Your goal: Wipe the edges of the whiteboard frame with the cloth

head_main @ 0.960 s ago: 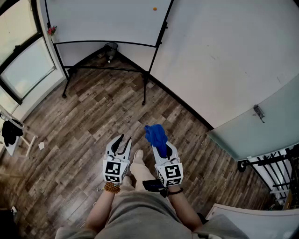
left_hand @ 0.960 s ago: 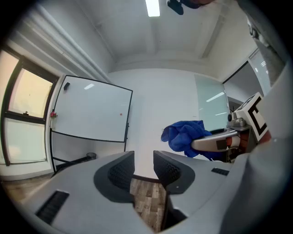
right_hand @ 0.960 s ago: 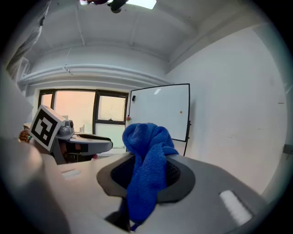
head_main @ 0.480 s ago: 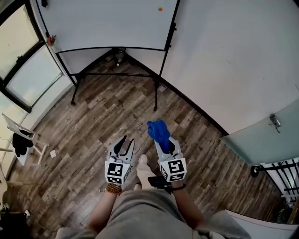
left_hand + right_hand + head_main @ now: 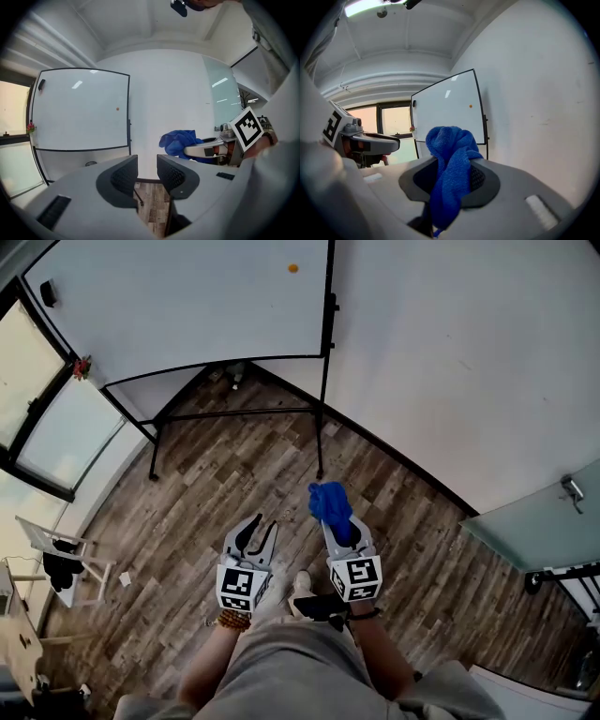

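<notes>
A whiteboard [image 5: 187, 306] with a black frame [image 5: 326, 334] stands on a wheeled stand at the far end of the room, well ahead of both grippers. It also shows in the left gripper view as the whiteboard [image 5: 79, 112] and in the right gripper view as the whiteboard [image 5: 447, 115]. My right gripper [image 5: 334, 514] is shut on a bunched blue cloth [image 5: 329, 502], which bulges up between its jaws as the blue cloth [image 5: 449, 164]. My left gripper [image 5: 261, 530] is held beside it, jaws a little apart with nothing between them, seen also as the left gripper [image 5: 146, 173].
A white wall [image 5: 450, 362] runs along the right, with a frosted glass door [image 5: 548, 521] further on. Windows [image 5: 37, 409] line the left side. A small white rack [image 5: 61, 559] stands on the wood floor [image 5: 206, 484] at the left. An orange magnet [image 5: 292, 268] sits on the board.
The person has walked toward the whiteboard; it looks nearer and larger. Both grippers keep their pose, the cloth still held in the right one.
</notes>
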A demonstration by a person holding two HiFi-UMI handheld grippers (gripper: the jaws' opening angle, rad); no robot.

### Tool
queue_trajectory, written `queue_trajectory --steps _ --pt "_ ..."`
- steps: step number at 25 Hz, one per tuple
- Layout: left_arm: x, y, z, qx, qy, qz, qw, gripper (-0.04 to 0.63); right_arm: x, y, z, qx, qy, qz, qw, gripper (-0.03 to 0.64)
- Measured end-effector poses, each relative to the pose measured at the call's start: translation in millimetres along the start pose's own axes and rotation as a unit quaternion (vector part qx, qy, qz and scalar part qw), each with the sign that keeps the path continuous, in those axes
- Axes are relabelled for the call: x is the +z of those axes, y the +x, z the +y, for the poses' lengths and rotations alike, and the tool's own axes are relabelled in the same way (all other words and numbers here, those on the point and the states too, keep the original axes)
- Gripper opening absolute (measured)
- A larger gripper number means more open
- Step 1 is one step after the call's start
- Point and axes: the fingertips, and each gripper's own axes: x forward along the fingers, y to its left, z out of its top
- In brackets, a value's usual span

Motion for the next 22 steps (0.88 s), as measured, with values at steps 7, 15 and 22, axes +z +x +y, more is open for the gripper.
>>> queue_trajectory --steps 7,15,22 --pt "-9 33 21 0.019 -0.022 0.020 0.9994 0.130 -16 33 -28 0.007 0.009 0.031 0.999 0.118" --pt "-18 79 63 0.024 -0.049 0.026 0.9981 0.124 -25 88 -56 -0.003 0.002 0.065 0.998 0.118" --pt "12 160 104 -0.005 -0.066 0.008 0.9978 0.106 -5 150 -100 -0.034 0.005 0.076 0.996 0.118"
